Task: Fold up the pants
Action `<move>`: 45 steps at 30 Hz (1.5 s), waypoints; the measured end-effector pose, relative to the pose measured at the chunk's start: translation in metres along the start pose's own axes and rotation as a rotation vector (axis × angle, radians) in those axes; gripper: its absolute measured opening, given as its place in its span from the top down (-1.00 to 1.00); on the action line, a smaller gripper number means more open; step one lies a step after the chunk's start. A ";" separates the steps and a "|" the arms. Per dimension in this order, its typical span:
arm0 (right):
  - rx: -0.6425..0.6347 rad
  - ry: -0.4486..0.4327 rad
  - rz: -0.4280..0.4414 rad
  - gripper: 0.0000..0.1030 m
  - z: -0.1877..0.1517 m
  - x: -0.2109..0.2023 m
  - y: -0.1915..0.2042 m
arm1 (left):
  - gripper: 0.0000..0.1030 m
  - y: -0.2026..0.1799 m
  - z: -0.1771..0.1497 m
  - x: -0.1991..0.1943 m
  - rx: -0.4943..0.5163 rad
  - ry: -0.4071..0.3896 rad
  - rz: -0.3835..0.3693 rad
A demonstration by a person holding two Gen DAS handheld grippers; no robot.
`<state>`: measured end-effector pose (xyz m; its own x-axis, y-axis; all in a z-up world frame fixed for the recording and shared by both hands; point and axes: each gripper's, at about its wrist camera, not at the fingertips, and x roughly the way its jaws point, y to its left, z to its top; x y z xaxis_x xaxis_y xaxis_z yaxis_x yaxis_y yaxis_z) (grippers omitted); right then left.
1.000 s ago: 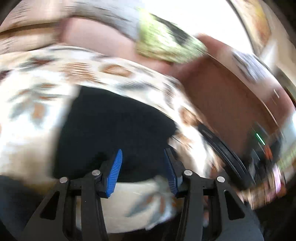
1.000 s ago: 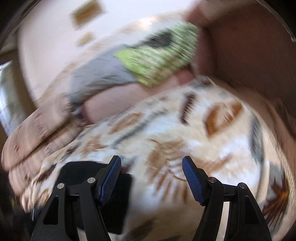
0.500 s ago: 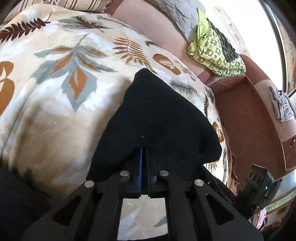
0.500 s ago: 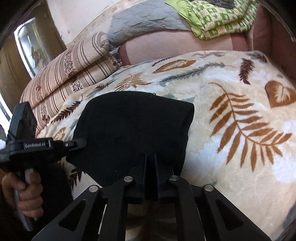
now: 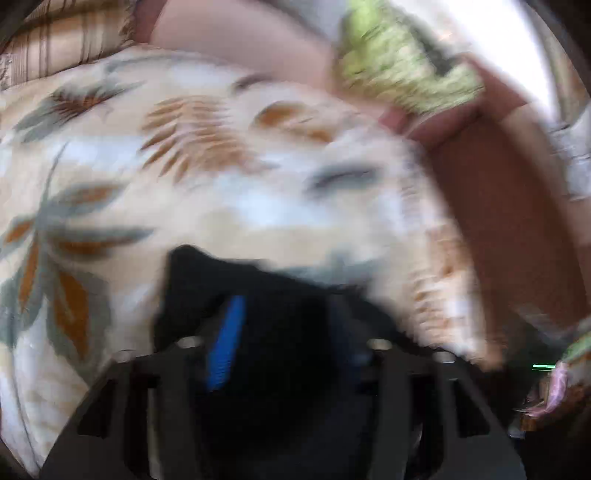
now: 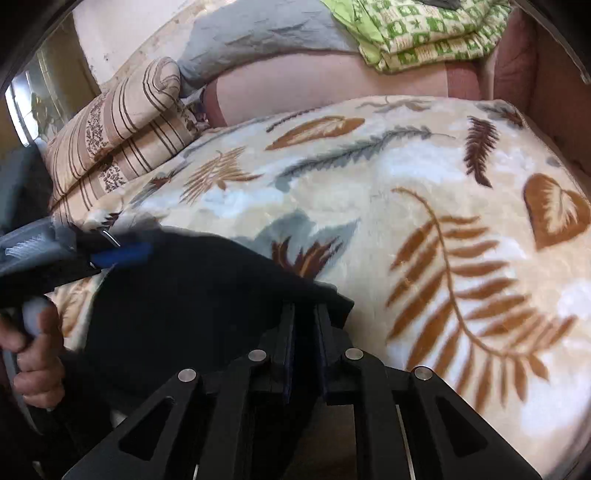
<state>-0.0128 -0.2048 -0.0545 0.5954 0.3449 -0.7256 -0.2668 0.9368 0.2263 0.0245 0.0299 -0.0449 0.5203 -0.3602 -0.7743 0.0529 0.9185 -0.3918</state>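
Observation:
The black pants (image 6: 192,302) lie folded at the near edge of the leaf-patterned blanket (image 6: 406,206). My right gripper (image 6: 303,332) is shut on the pants' near right edge. My left gripper (image 5: 284,332) is open, its blue pads (image 5: 225,343) apart over the black pants (image 5: 280,295); this view is blurred by motion. The left gripper also shows in the right wrist view (image 6: 122,254) at the pants' left side, held by a hand (image 6: 33,354).
A striped folded blanket (image 6: 122,136) lies at the back left. A green patterned cloth (image 6: 424,33) and a grey cloth (image 6: 266,37) rest on the pink sofa back (image 6: 314,88). The brown sofa arm (image 5: 509,221) lies to the right.
My left gripper has opened and let go of the pants, and it is moving fast. The pants have been drawn toward the near edge. My right gripper stays shut on them.

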 end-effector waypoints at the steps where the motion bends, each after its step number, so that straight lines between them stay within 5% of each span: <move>1: -0.006 -0.001 0.000 0.81 0.001 0.003 0.000 | 0.41 0.006 0.001 0.001 -0.028 -0.009 -0.020; 11: 0.024 -0.051 0.062 0.80 0.000 0.000 -0.009 | 0.43 0.003 -0.004 -0.007 -0.017 -0.067 -0.003; 15: 0.036 -0.134 0.058 0.73 0.002 -0.034 -0.010 | 0.35 -0.010 -0.014 -0.042 0.022 -0.159 0.024; 18: -0.020 -0.228 0.090 0.73 -0.007 -0.075 0.007 | 0.14 -0.025 -0.035 -0.078 0.065 -0.243 -0.065; 20: -0.040 -0.189 0.067 0.73 -0.024 -0.082 0.022 | 0.05 -0.032 -0.052 -0.083 0.086 -0.224 -0.104; 23: -0.021 -0.010 -0.006 0.71 -0.054 -0.044 0.027 | 0.04 -0.022 -0.063 -0.038 0.035 -0.045 -0.054; 27: -0.053 -0.061 -0.046 0.50 -0.052 -0.045 0.031 | -0.03 -0.027 -0.057 -0.037 0.061 -0.073 -0.025; 31: 0.143 -0.122 0.071 0.39 -0.055 -0.065 0.000 | -0.04 -0.015 -0.058 -0.074 0.004 -0.199 -0.074; 34: 0.290 -0.213 0.103 -0.25 -0.050 -0.081 -0.028 | -0.33 0.018 -0.045 -0.086 -0.147 -0.255 -0.011; 39: 0.483 -0.093 0.357 -0.21 -0.041 -0.037 -0.052 | -0.33 0.048 -0.044 -0.038 -0.311 -0.026 -0.057; 41: 0.485 -0.024 0.339 0.05 -0.042 -0.016 -0.051 | -0.34 0.041 -0.043 -0.039 -0.284 -0.036 -0.050; 45: 0.469 -0.012 0.410 0.04 -0.039 -0.010 -0.048 | -0.37 0.042 -0.043 -0.036 -0.299 -0.022 -0.093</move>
<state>-0.0352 -0.2551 -0.0834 0.5241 0.6803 -0.5123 -0.1158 0.6530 0.7485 -0.0283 0.0742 -0.0549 0.5437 -0.4342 -0.7182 -0.1496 0.7919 -0.5920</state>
